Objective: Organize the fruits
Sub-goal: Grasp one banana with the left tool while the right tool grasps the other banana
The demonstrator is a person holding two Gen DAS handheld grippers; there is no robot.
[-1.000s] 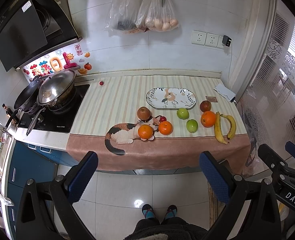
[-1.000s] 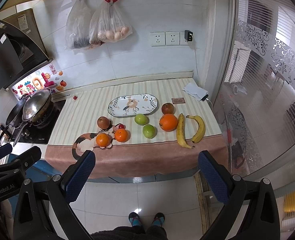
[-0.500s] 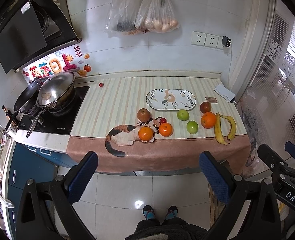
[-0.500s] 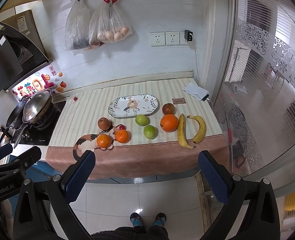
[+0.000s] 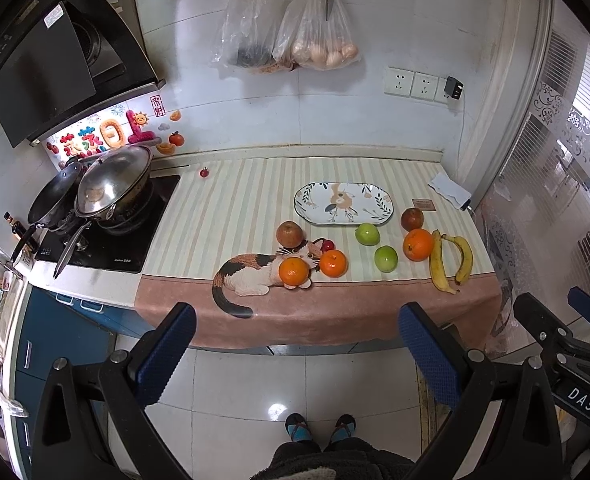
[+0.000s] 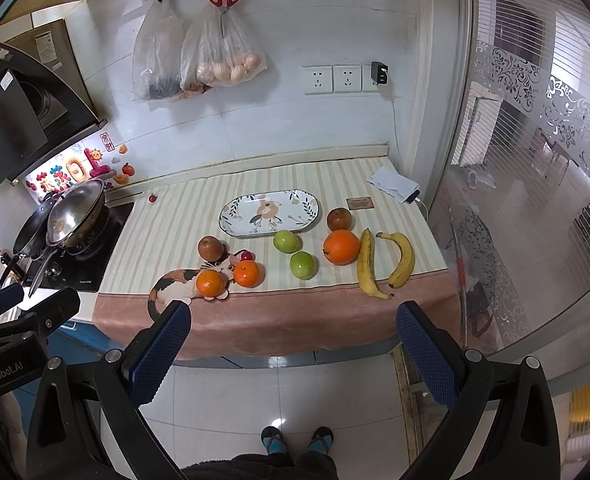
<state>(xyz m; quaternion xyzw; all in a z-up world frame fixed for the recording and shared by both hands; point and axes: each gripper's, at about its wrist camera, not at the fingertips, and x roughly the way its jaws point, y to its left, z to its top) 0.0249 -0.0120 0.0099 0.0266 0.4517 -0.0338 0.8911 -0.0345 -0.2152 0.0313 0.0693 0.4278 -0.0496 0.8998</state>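
Approach step: my left gripper and right gripper hang wide open and empty, well short of the bench; next I must reach a fruit, probably for the oval plate.

L tongs & R tongs both wide apart, holding nothing.

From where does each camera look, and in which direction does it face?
Left wrist: on the open left gripper, back from the counter, looking down at the plate; feet and right gripper show.
Right wrist: on the open right gripper, facing the same way; feet and left gripper show.
Shared: plate, bananas, feet.
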